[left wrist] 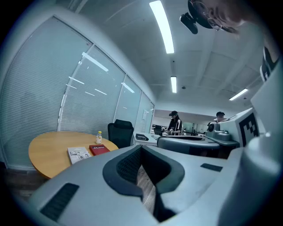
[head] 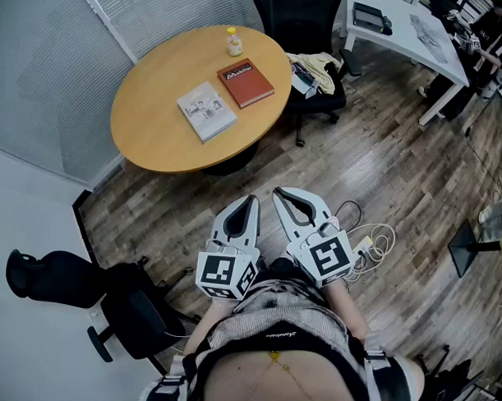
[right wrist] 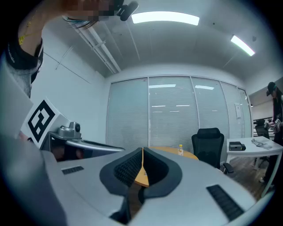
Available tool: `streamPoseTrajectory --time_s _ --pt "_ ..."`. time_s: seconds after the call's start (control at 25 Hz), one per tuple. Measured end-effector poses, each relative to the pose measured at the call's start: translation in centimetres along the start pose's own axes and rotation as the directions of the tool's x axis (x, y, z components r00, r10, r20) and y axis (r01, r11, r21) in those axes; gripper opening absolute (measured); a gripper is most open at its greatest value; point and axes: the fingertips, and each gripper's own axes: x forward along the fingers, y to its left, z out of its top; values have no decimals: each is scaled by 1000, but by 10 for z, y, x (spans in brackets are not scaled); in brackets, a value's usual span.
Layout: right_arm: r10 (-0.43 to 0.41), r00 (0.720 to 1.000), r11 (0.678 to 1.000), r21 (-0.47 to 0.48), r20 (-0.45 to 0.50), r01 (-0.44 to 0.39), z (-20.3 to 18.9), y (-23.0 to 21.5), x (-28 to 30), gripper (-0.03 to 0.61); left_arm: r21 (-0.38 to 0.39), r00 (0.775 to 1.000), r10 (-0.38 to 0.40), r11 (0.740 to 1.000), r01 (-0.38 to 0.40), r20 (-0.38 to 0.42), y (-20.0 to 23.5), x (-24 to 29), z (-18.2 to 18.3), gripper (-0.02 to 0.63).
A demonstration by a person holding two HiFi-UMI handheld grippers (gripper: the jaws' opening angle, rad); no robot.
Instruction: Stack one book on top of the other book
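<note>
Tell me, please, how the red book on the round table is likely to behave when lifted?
The red book looks rigid-covered and lies flat, so it probably stays stiff. Its cover seems smooth, so it may slip.

Red book [head: 245, 82], b/w comic-print book [head: 206, 110], tan table [head: 151, 122], blk chair [head: 300, 25]

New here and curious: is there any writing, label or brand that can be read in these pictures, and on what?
Nothing reads clearly.
Red book: white title word on cover, too blurred.
White book: pictures and print, too small.
Small bottle: label unreadable.
Person's shirt: small script line, too small.
Marker cubes: black-and-white patterns, no words.
</note>
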Motion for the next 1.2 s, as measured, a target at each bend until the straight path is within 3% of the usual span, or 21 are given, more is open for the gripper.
streamPoseTrajectory --time_s 0.76,1.2 --pt "-11 999 999 36 47 10 -5 -11 -18 29 -21 1000 -13 1000 13 0 -20 4 -9 21" --pt "-43 999 998 55 26 42 -7 -33 22 29 -43 999 -31 999 31 -12 15 37 -6 21"
